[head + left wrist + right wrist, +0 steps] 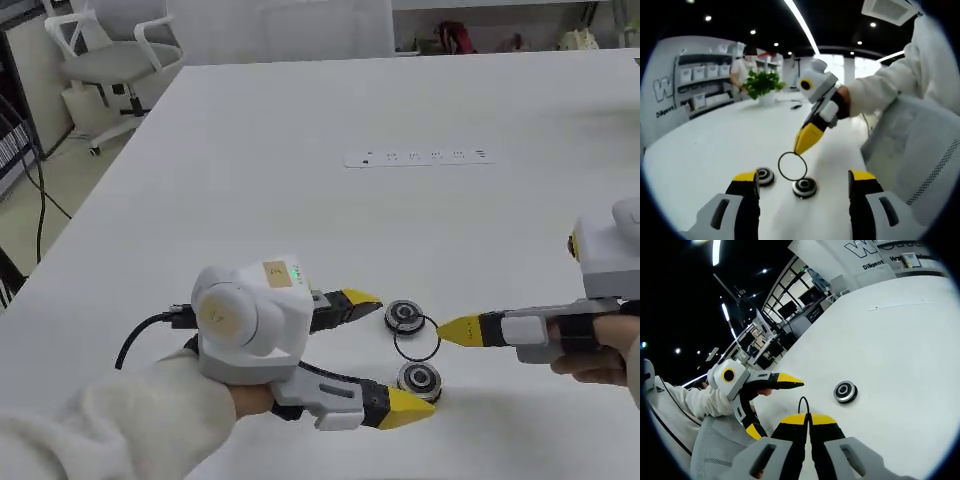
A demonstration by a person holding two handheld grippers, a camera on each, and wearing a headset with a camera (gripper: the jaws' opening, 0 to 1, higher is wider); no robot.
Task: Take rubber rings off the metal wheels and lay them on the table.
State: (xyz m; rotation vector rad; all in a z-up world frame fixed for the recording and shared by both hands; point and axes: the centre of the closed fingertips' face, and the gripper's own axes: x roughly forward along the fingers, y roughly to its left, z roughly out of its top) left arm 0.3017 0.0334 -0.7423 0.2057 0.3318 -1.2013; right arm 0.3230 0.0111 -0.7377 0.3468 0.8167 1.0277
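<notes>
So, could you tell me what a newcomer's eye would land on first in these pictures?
Probably the thin black rubber ring, pinched in the shut, yellow-tipped right gripper above the white table. It sits between one small round metal wheel on the far side and another nearer the person. Next comes the left gripper, its jaws wide open and pointing at the wheels.

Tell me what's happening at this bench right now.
A person works two hand-held grippers over a white table. The right gripper is shut on a thin black rubber ring and holds it in the gap between two small round metal wheels, seemingly clear of both. The left gripper is open beside the wheels and grips nothing.
</notes>
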